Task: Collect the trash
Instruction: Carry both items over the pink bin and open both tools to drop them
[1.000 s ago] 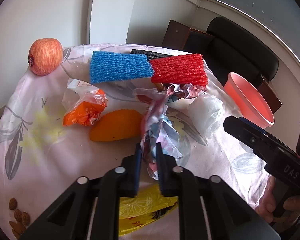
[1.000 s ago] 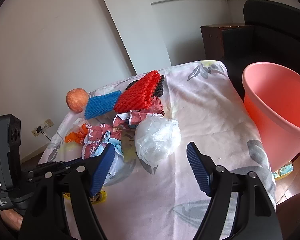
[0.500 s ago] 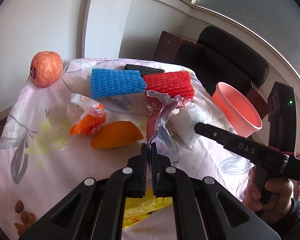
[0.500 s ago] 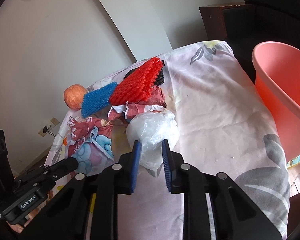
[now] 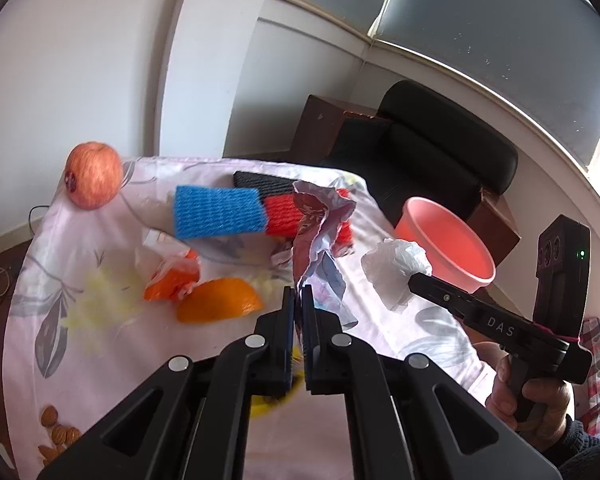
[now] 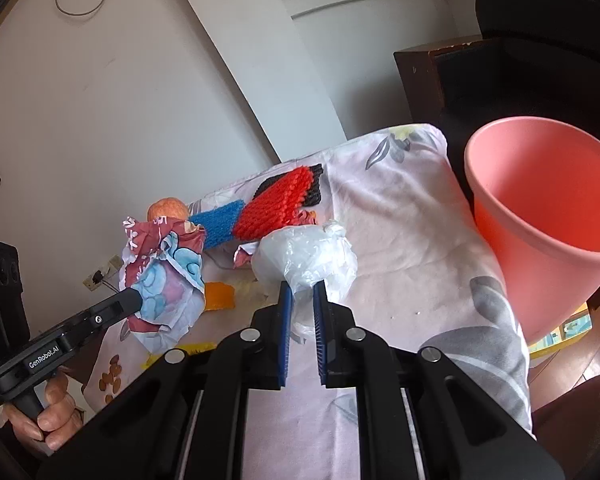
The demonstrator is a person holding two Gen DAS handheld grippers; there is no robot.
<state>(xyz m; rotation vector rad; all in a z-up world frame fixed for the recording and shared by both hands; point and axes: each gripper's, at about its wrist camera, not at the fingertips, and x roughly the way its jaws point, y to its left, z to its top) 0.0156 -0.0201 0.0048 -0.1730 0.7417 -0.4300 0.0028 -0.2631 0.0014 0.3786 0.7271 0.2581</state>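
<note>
**Ana:** Jaws first, please. What has each one got?

**Ben:** Both are clenched on trash. The left gripper (image 5: 299, 294) pinches the bottom edge of a crumpled printed wrapper (image 5: 320, 232), red with a blue cartoon pattern. The right gripper (image 6: 300, 292) grips a tail of the white plastic bag (image 6: 306, 254), a knotted, translucent wad.

**Ana:** What changed?

**Ben:** A second ago the right jaws stood wide apart over the bag, and both pieces lay on the desk (image 5: 80, 344). Now the wrapper stands up above the left jaws and the bag bulges just ahead of the right ones, both lifted off the cloth. I judge the pick-up done for these two, with only the carry left.

**Ana:** Carry to where?

**Ben:** The pink bin (image 6: 548, 216), to the right of the right jaws, past the desk's edge, with its mouth open.

**Ana:** What else remains?

**Ben:** Ahead of the left jaws lie an orange peel (image 5: 220, 302) and an orange packet (image 5: 172, 280). Farther out are blue (image 5: 218, 212), red (image 5: 282, 214) and black (image 5: 260, 180) foam nets, plus an apple (image 5: 94, 176) at the far left corner. Some almonds (image 5: 58, 434) lie near left.
</note>
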